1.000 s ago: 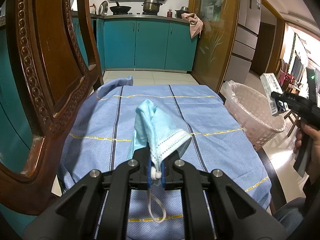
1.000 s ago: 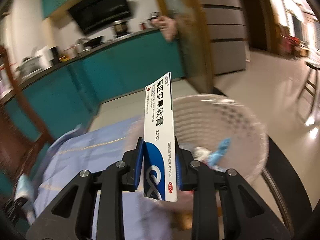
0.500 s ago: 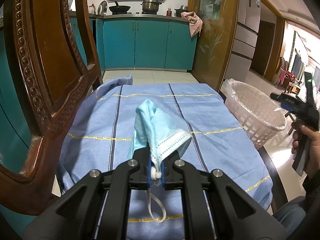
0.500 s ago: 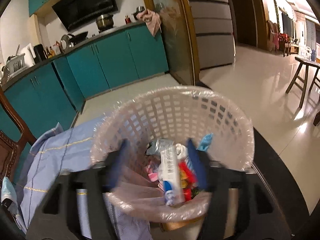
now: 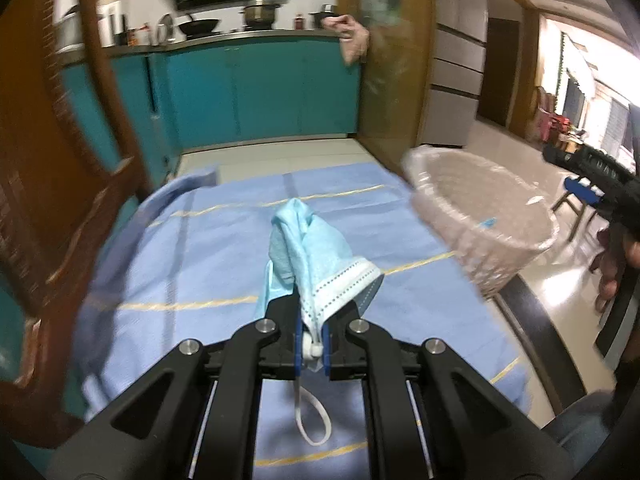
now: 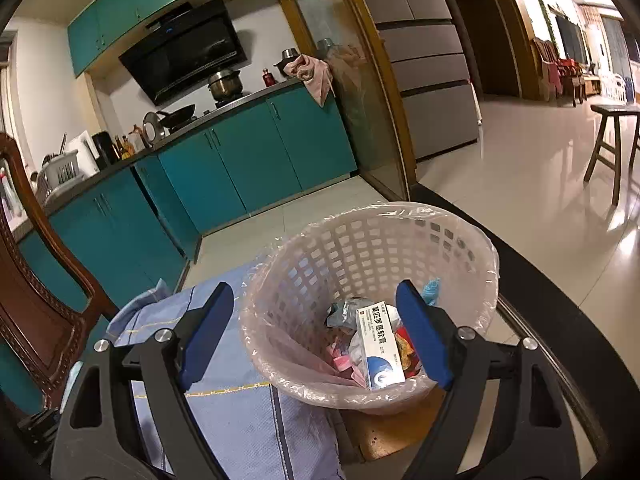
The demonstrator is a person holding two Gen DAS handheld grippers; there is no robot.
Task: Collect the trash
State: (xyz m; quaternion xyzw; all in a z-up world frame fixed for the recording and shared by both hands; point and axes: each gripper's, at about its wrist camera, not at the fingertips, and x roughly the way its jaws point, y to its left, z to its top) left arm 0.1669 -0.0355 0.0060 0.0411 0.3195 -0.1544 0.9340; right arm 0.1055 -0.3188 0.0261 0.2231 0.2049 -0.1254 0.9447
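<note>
Left tool clamps face mask above tablecloth; right tool spread wide over basket.

A crumpled light-blue face mask stands up from the closed jaws of the left gripper, pinched at its white hemmed edge, with one white ear loop hanging below, above the blue tablecloth. The pale lattice waste basket, lined with a clear plastic bag, sits upright at the table's edge and holds a white-and-blue medicine box lying tilted on top of mixed wrappers and scraps.
</note>
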